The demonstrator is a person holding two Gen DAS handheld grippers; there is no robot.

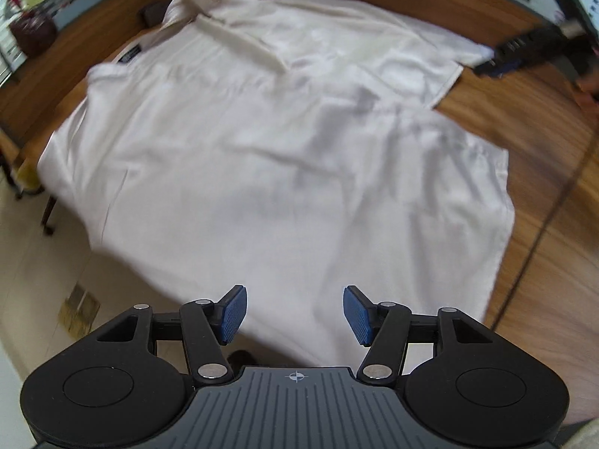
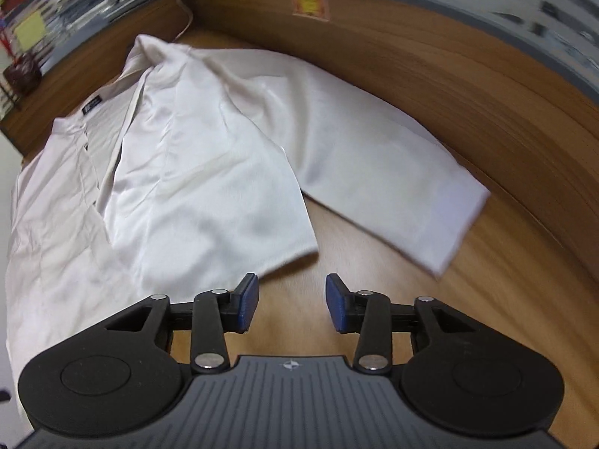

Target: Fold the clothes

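The white shirt (image 1: 269, 157) lay spread across the wooden worktop (image 1: 531, 194), collar and dark neck label toward the far edge, one side hanging off the worktop's edge over the pale floor (image 1: 33, 262). In the right wrist view its short sleeve (image 2: 393, 172) stretched out flat to the right, and a folded panel of the front ended just beyond the near fingers. The left tongs (image 1: 295, 312) hovered above the shirt's hem, blue pads (image 1: 236, 314) spread well apart, nothing between them, touching no cloth. The right tongs (image 2: 292, 303) hung over bare wood just beside the shirt's edge, released too, jaws parted and empty. In the left view, the right tongs showed as a dark blur by the sleeve's cuff. A wooden back panel (image 2: 468, 75) rose behind the worktop, carrying an orange sticker (image 2: 309, 2).
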